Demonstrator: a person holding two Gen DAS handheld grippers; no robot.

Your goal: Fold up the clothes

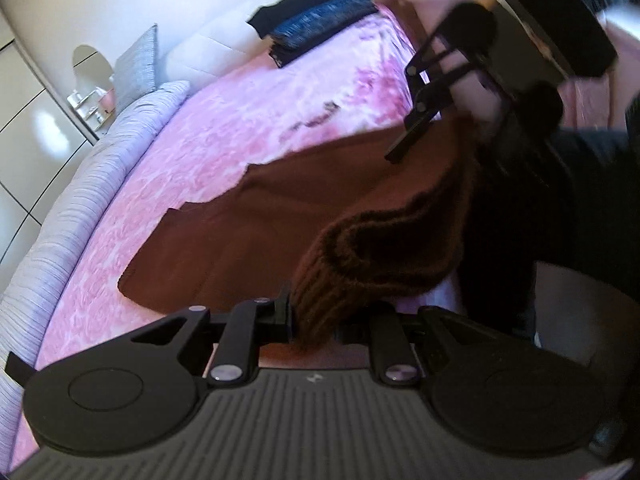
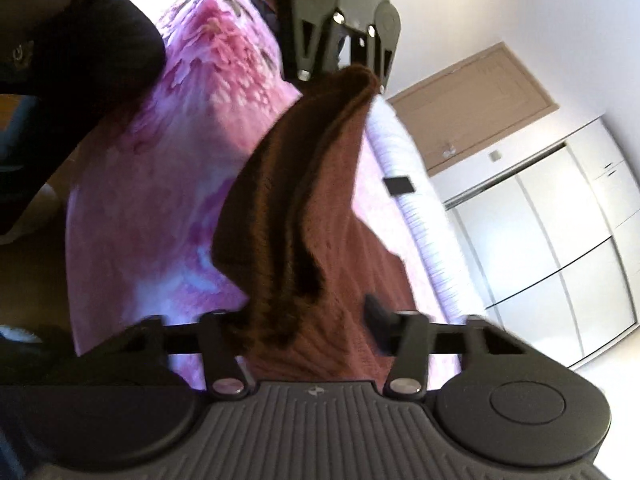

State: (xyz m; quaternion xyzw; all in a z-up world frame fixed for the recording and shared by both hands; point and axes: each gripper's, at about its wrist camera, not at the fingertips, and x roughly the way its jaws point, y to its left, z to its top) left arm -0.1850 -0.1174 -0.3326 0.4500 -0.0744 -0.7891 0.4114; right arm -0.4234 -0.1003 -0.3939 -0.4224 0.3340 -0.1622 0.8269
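Already the brown sweater (image 1: 304, 216) is lying partly spread on the pink bedspread (image 1: 248, 120), its ribbed hem lifted between both tools. The left gripper (image 1: 316, 320) is clenching that hem; the right gripper (image 2: 308, 328) is gripping it too, jaws closed on knit. Folded dark clothes (image 1: 316, 28) are sitting at the far end. Folding this sweater seems barely begun.
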